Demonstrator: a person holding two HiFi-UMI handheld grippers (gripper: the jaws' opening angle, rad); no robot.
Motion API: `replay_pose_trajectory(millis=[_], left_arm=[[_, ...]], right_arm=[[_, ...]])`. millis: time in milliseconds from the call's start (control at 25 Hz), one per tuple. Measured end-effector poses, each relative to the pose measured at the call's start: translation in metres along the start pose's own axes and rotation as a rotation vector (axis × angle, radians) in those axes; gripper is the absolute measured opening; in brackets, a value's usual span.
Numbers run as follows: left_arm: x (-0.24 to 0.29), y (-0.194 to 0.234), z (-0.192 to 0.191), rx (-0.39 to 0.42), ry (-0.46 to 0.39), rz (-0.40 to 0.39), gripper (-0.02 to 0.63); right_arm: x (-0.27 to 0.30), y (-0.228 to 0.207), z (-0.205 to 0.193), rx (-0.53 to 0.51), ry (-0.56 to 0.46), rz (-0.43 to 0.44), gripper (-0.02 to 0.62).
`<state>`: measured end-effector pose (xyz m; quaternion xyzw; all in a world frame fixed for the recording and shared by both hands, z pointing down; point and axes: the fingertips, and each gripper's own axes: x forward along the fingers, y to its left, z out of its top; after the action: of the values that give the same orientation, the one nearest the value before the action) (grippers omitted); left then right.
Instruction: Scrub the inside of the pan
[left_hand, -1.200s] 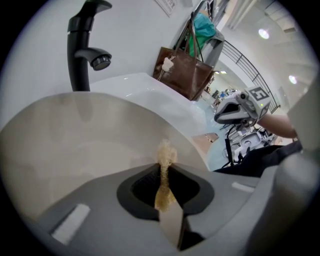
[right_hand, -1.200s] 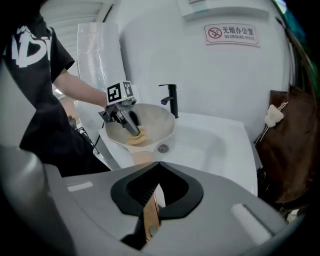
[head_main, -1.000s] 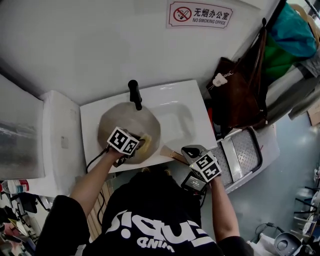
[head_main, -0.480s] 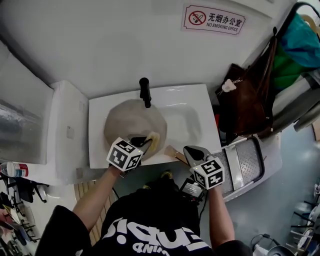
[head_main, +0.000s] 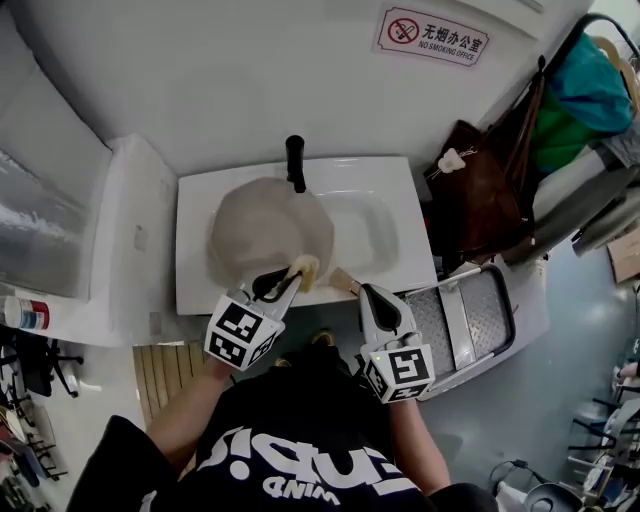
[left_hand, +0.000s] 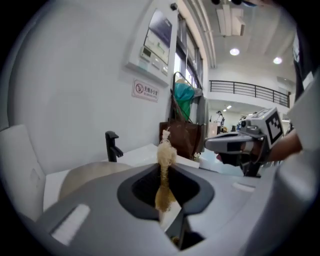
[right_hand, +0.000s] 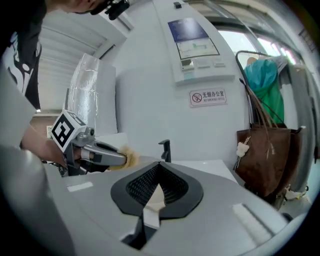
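Observation:
A round grey pan (head_main: 262, 232) lies in the white sink (head_main: 385, 195), and its pale wooden handle (head_main: 343, 280) juts over the front rim. My right gripper (head_main: 362, 292) is shut on the end of that handle; in the right gripper view the handle is a cream strip (right_hand: 155, 197) pinched between the jaws (right_hand: 159, 167). My left gripper (head_main: 292, 272) is shut on a yellow-brown fibrous scrubber (head_main: 306, 266), held above the pan's near edge. The scrubber (left_hand: 165, 154) sticks up past the left gripper's (left_hand: 167, 167) tips, with the pan (left_hand: 92, 175) lower left.
A black faucet (head_main: 295, 162) stands at the sink's back rim. A brown bag (head_main: 480, 190) hangs at the right, above a grey metal step (head_main: 470, 315). A white unit (head_main: 115, 250) flanks the sink on the left. A slatted mat (head_main: 170, 375) lies below.
Both grippers have risen and drawn back toward the person. The scrubber has left the pan's inside and now hangs over its near edge. The right gripper still holds the handle.

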<state>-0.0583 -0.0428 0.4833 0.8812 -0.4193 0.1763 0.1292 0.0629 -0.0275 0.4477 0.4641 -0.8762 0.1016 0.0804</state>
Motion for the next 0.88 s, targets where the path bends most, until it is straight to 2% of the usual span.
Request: replay_pose_trajectory(millis=[200, 400, 560, 880], left_arm=[[-0.041, -0.011, 0.013, 0.05, -0.159, 0.022, 0.038], [-0.074, -0.013, 0.02, 0.104, -0.321, 0.074, 0.038], [-0.083, -0.012, 0.024, 0.085, -0.361, 0.091, 0.038], [-0.08, -0.016, 0.031, 0.086, -0.358, 0.072, 0.038]], right_arm=[[-0.024, 0.033, 0.031, -0.041, -0.114, 0.008, 0.008], [-0.033, 0.046, 0.027, -0.075, -0.134, -0.005, 0.008], [-0.038, 0.048, 0.028, -0.08, -0.147, -0.01, 0.008], [-0.042, 0.051, 0.029, -0.084, -0.162, -0.004, 0.008]])
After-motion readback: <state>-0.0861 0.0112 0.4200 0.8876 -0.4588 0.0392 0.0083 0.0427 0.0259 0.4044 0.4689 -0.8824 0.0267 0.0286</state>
